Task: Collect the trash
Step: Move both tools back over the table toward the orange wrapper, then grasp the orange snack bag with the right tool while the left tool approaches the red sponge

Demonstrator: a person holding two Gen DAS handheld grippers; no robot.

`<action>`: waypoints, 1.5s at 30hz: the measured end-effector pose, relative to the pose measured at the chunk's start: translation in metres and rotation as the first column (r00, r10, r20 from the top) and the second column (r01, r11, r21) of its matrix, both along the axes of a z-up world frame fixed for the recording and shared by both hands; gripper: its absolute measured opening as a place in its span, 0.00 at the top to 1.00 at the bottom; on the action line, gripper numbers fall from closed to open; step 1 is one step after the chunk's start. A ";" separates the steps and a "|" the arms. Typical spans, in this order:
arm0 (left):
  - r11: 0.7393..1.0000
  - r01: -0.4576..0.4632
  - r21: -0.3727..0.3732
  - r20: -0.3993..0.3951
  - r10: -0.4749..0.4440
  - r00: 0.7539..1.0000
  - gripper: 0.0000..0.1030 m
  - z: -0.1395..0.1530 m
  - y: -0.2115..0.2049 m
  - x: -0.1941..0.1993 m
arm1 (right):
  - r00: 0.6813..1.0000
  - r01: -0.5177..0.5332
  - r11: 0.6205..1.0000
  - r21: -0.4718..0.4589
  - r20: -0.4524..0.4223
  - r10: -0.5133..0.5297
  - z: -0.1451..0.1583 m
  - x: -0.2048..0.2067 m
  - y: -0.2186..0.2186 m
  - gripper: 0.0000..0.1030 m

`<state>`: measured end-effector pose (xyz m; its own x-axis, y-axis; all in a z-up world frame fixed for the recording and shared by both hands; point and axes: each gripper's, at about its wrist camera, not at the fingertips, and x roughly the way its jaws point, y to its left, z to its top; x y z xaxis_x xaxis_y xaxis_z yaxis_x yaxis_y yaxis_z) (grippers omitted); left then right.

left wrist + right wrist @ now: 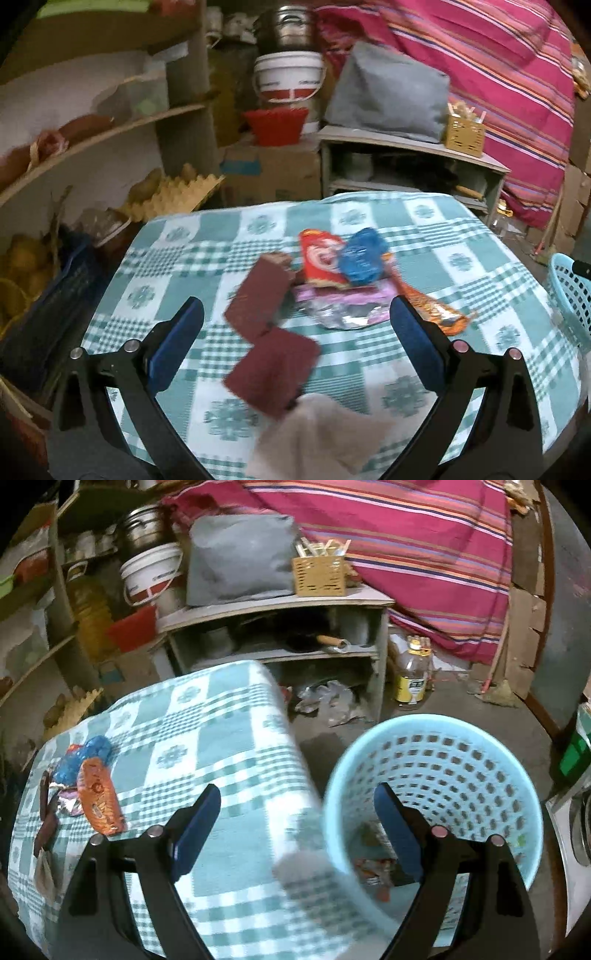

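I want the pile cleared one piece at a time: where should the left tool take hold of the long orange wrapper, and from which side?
Judging by its pose, grip the orange wrapper at its near, narrow tail, which pokes clear of the silver foil wrapper onto bare tablecloth. Come down from above with the open left tool, fingers across the wrapper's width, since it lies flat.
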<state>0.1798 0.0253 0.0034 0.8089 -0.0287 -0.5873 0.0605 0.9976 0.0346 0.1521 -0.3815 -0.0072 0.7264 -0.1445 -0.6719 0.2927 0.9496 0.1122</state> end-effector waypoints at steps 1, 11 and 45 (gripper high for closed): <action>1.000 -0.006 -0.003 -0.006 0.006 1.000 0.05 -0.002 0.005 0.002 | 1.000 -0.010 1.000 -0.002 -0.005 0.010 -0.002 0.004 0.007 0.19; 1.000 -0.006 -0.020 -0.115 0.004 0.993 0.05 -0.034 0.045 0.023 | 0.994 -0.102 0.994 -0.028 -0.042 0.101 -0.013 0.032 0.062 0.19; 0.996 0.088 -0.025 -0.229 -0.092 0.969 0.31 -0.059 0.031 0.031 | 0.942 -0.318 0.943 -0.096 -0.143 0.303 -0.044 0.059 0.162 0.19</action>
